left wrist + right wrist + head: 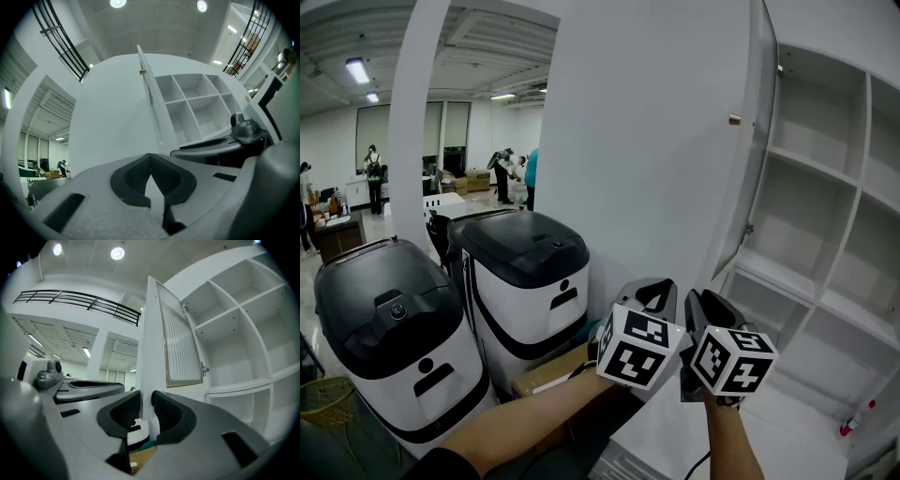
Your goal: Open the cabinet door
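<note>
While the cabinet door (656,141) stands swung wide, left of the shelves (825,187), its upright free edge lies just beyond the right gripper (146,401), whose fingers are released around it. The left gripper (150,161) is clenched on nothing.

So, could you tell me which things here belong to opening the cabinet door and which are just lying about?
Belongs to the job: cabinet door, its knob, cabinet shelves, right gripper (open), left gripper (shut).

Just lying about: two white bins, cardboard box, people in the background.
</note>
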